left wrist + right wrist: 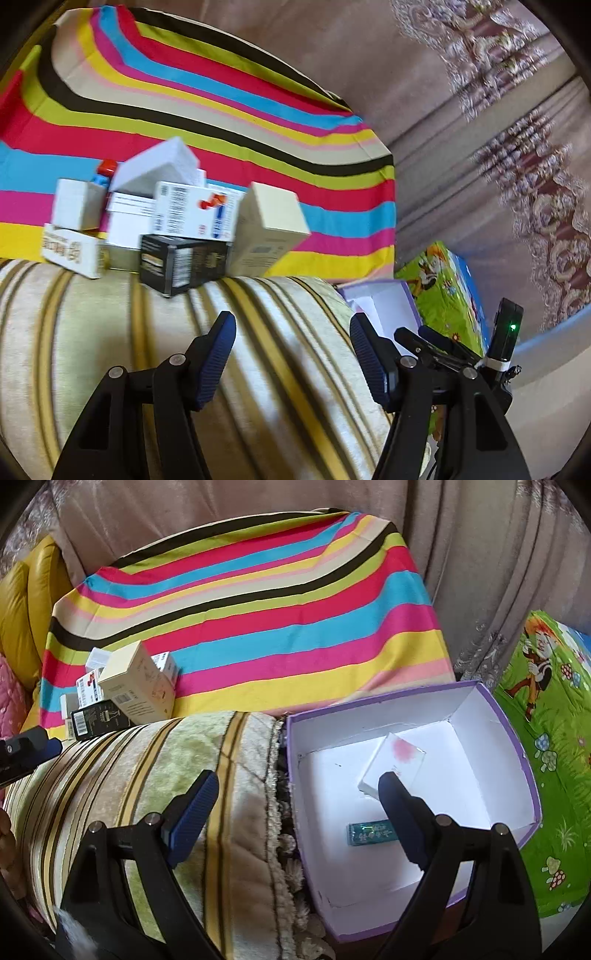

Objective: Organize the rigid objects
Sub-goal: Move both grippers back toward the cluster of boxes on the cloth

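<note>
Both grippers [291,354] [297,797] gape empty | small boxes [173,221] blurred, possibly cartons | purple-rimmed box [517,738] part-hidden

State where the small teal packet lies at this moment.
In the right wrist view the teal packet lies flat on the floor of the purple-edged box, near its front, just below the white box with a pink smudge.

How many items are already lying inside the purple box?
2. A white packet with a pink mark lies near the middle of the purple box, and a small teal packet lies nearer the camera. The right gripper's finger may hide more.
</note>
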{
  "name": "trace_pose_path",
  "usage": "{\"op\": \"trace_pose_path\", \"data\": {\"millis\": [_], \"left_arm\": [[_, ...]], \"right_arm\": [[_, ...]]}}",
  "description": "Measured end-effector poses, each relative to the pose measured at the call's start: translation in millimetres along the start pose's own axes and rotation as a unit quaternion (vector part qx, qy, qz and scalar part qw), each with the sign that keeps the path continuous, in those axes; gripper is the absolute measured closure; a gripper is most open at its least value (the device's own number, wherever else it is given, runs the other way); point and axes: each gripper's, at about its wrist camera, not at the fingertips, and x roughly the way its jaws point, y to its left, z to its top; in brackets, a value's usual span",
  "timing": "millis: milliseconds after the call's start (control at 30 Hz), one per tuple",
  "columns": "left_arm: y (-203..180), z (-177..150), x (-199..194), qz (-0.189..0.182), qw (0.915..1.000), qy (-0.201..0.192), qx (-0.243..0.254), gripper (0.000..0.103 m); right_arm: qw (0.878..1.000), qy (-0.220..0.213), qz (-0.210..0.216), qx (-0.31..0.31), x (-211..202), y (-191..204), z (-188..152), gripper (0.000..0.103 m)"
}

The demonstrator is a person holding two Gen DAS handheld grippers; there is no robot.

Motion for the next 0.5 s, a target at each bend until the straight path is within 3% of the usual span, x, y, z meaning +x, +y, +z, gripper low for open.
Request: {"op": "trace_pose_path", "data": {"millis": [500], "left_arm": [[55,7,-31,0.045,0.9976,-0.031,-0.044,0.038]], "right_arm": [[0.998,0.007,0.030,-0.053,10,46,12,0.013]]}}
